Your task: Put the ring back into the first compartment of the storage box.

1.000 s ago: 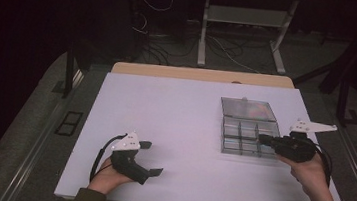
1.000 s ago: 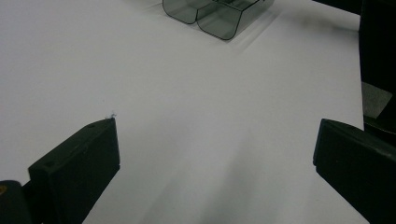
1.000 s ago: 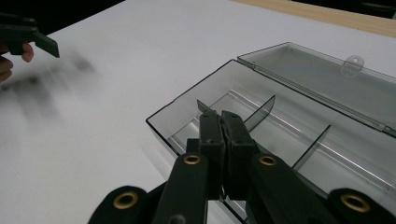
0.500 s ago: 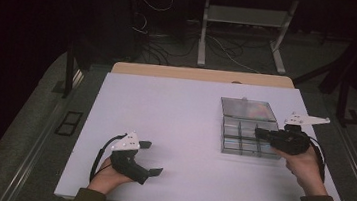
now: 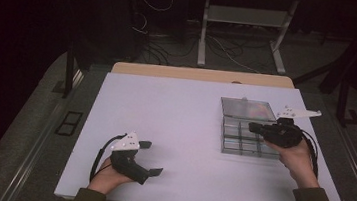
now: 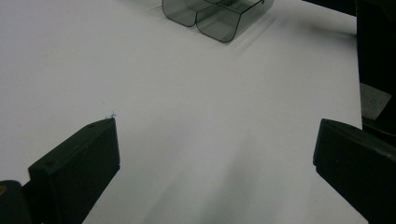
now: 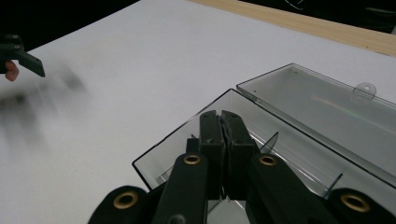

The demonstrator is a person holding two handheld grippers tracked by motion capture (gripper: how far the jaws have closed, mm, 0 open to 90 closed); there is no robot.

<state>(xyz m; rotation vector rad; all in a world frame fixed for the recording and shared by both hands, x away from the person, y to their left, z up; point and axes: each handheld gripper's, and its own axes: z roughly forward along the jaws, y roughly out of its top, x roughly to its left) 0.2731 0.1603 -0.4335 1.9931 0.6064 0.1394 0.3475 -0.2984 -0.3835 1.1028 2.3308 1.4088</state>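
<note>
Fingers of left gripper (image 5: 151, 158) spread, right gripper (image 7: 222, 122) pressed together over clear box (image 5: 243, 137), no legible writing

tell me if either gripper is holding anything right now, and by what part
Nothing is held. The left gripper rests open over bare table; the right gripper is shut with nothing visible between its jaws, over the clear box.

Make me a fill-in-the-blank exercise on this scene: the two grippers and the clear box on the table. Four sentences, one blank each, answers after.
1. The left gripper rests on the white table with its jaws ____.
2. The right gripper has its jaws pressed ____.
3. The right gripper's jaws are over the clear ____.
4. The box's lid is ____ and lies flat behind it.

Missing words: open; shut; box; open
</note>
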